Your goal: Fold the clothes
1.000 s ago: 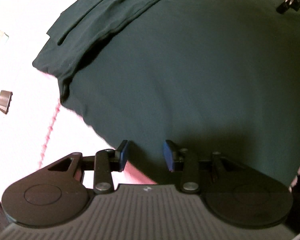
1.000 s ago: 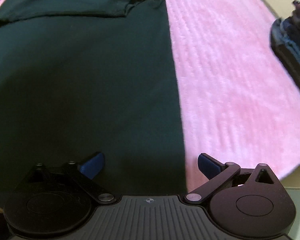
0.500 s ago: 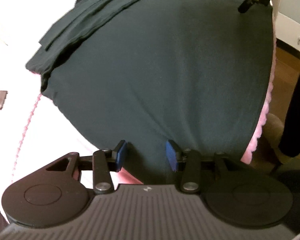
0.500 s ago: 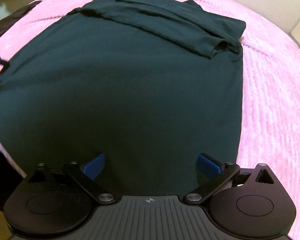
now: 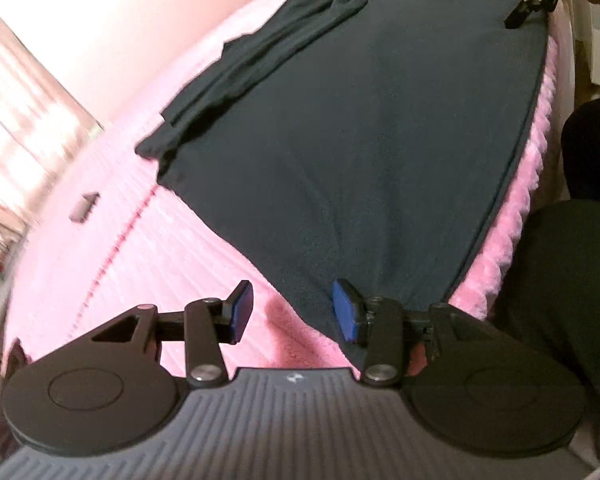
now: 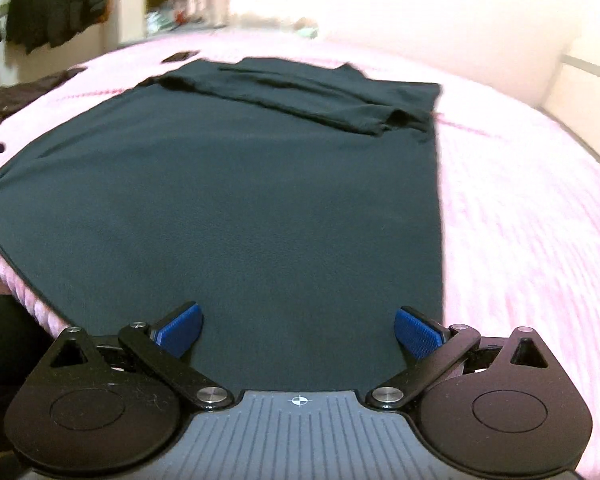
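Garment (image 5: pixel 360 152) of dark green cloth lies spread flat on a pink bedspread (image 5: pixel 172 264), its sleeves folded across the far end into a layered band, its near hem running along the fringed edge of the bed.

The left gripper (image 5: pixel 292 314) sits low at one near corner of that hem. Its jaws have just been opening a little and now stand partly apart; the corner of the cloth reaches in between them, with the right blue pad (image 5: pixel 346 310) at the fabric's edge and the left one over bare pink pile. The pads do not press together on the cloth, though whether the right pad actually touches it is hard to tell from this blurred view.

The right gripper (image 6: pixel 298 330) hovers over the other near corner (seen small at the top right of the left wrist view as well). Its jaws are spread wide, the garment's hem lying under the gap between them, nothing clasped.

Farther out, a small dark flat object (image 5: pixel 85 207) rests on the bedspread beyond the garment's side, another dark piece of clothing (image 6: pixel 24 96) lies toward the bed's far edge, and a dark jacket (image 6: pixel 56 0) hangs against the wall.
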Demonstrator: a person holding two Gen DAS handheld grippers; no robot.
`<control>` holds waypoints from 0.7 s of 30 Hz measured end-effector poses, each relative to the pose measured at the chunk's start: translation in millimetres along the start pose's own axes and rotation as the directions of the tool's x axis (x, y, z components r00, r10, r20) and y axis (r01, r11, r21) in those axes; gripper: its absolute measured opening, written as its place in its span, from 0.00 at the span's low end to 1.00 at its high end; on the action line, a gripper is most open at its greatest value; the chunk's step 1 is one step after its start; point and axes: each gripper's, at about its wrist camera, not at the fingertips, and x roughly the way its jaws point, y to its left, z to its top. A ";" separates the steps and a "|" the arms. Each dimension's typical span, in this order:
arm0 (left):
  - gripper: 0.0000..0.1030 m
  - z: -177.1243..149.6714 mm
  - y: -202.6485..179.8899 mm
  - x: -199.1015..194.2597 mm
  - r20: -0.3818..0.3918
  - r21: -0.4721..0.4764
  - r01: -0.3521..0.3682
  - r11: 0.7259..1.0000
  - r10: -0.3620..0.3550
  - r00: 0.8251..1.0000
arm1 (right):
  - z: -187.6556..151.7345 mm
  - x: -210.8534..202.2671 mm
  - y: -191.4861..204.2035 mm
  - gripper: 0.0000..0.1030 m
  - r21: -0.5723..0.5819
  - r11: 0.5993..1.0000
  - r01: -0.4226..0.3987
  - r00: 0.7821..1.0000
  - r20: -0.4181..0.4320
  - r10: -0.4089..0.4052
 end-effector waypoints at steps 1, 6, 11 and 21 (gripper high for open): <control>0.38 -2.6 -2.8 -1.1 0.012 0.002 -0.020 1.000 0.020 1.000 | -3.6 -5.6 0.2 0.99 0.019 1.000 0.025 1.000 0.001 -0.025; 0.38 -12.6 -17.0 -25.8 -0.021 -0.003 -0.101 0.995 0.101 0.995 | -13.9 -39.0 11.7 0.99 0.011 0.990 0.143 0.989 0.026 -0.143; 0.41 -13.8 -52.4 -60.6 0.036 0.143 -0.121 0.982 0.117 0.993 | -12.4 -67.0 33.2 0.99 -0.016 0.995 0.099 0.992 0.083 -0.098; 0.47 2.4 -94.6 -38.8 0.094 0.281 -0.087 0.956 0.063 0.994 | -0.1 -51.5 58.4 0.99 -0.090 0.995 0.042 0.994 0.109 -0.033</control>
